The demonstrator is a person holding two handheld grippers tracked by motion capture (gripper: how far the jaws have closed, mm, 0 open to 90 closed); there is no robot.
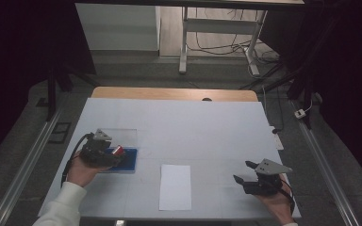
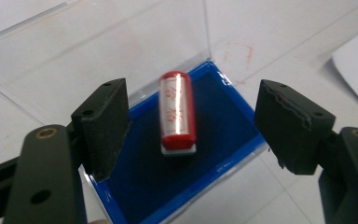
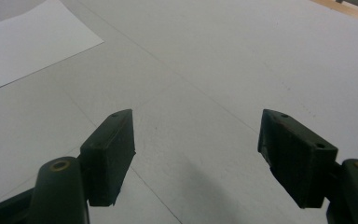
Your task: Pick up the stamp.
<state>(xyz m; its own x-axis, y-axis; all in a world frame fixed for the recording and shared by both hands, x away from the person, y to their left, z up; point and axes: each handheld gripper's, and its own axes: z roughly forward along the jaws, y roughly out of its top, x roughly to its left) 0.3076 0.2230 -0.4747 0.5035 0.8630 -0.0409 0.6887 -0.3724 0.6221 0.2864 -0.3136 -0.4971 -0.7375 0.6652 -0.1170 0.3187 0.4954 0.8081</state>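
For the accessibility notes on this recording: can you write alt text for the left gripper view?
A red cylindrical stamp lies in an open blue-lined case, between the left gripper's two open black jaws, which do not touch it. The case's clear lid stands open behind, on a white table.

The right gripper [image 3: 196,156] hovers low over the white surface [image 3: 223,70], its two black fingers [image 3: 109,156] spread wide with nothing between them. A white sheet of paper [image 3: 25,42] lies flat at the upper left, well apart from them.
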